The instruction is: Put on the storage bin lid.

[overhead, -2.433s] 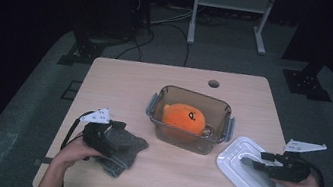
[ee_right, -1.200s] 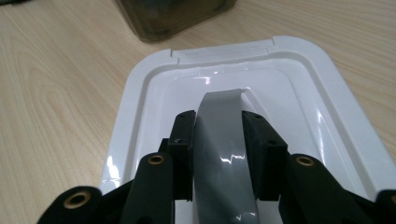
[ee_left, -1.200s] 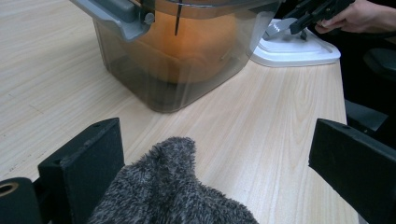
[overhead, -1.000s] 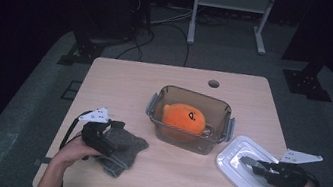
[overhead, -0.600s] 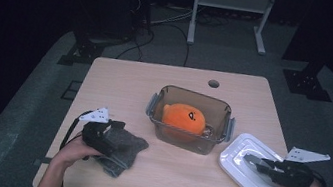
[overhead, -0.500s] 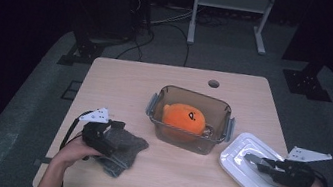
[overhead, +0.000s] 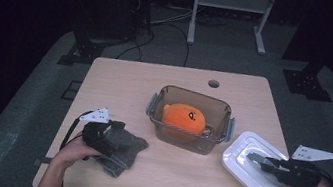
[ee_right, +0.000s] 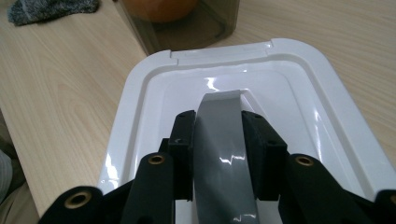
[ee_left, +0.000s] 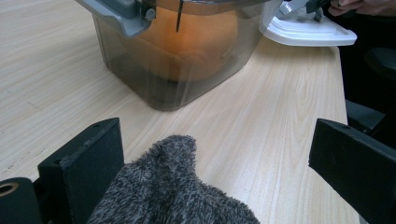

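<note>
Glossy white rectangular lid [ee_right: 289, 93] laid flat at table's [overhead: 121, 81] right front; its arched grey handle [ee_right: 223, 140] clamped by right gripper [ee_right: 218, 122]. Left gripper [ee_left: 212, 154] spread wide over fuzzy grey cloth [ee_left: 173, 196].

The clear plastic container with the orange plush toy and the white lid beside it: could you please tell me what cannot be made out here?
- High view: the orange plush toy's underside, hidden by the clear plastic container's tinted walls.
- Left gripper view: the container's top, cut off by the edge.
- Right gripper view: the white lid's grey handle base, hidden behind the right gripper.
</note>
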### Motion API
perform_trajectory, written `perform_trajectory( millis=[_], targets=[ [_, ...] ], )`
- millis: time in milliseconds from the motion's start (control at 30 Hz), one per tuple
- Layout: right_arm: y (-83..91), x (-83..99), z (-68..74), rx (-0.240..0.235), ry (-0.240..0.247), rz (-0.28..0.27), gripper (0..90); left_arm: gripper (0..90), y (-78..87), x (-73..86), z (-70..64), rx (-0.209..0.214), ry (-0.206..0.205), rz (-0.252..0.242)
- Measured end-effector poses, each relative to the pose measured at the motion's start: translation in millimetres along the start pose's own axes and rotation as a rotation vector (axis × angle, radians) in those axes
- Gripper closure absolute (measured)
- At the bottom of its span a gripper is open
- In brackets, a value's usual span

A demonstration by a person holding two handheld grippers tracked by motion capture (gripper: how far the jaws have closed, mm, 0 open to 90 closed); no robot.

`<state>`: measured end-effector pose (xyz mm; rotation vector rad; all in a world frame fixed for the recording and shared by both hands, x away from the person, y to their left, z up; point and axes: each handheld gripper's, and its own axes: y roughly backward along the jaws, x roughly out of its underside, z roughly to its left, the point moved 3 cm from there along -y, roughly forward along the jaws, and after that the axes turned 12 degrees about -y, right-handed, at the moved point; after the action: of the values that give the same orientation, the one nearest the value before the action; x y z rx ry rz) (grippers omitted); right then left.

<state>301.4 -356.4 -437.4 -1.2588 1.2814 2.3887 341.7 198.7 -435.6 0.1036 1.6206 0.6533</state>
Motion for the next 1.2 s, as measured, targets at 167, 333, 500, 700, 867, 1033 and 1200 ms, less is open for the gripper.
perform_trajectory(
  millis=[167, 333, 500, 700, 867, 1033, 1200],
  targets=[
    [4.8, -2.0, 1.1, -0.001, 0.007, -0.003, 65.5, 2.4, 0.0, -0.1, 0.2, -0.002, 0.000, -0.001],
    [11.3, -5.2, 3.2, -0.003, 0.016, -0.007, 65.5, 2.4, -0.5, 0.3, 0.1, 0.001, 0.001, 0.002],
    [17.9, -8.8, 5.2, -0.006, 0.023, -0.014, 65.5, 2.4, -0.6, 0.4, 0.1, 0.001, 0.002, 0.002],
    [24.8, -13.9, 7.8, -0.007, 0.030, -0.015, 65.5, 2.4, -0.8, 0.5, 0.4, 0.002, 0.002, 0.002],
    [30.2, -20.3, 11.3, -0.009, 0.045, -0.014, 65.5, 2.4, -0.3, 0.7, 0.5, 0.000, 0.004, 0.001],
    [36.6, -24.8, 13.9, -0.011, 0.049, -0.020, 65.5, 2.4, -0.1, 1.1, 0.8, 0.001, 0.004, 0.003],
    [45.0, -30.0, 16.0, -0.012, 0.056, -0.026, 65.5, 2.4, -0.1, 0.8, 0.7, 0.000, 0.003, 0.000]
  ],
)
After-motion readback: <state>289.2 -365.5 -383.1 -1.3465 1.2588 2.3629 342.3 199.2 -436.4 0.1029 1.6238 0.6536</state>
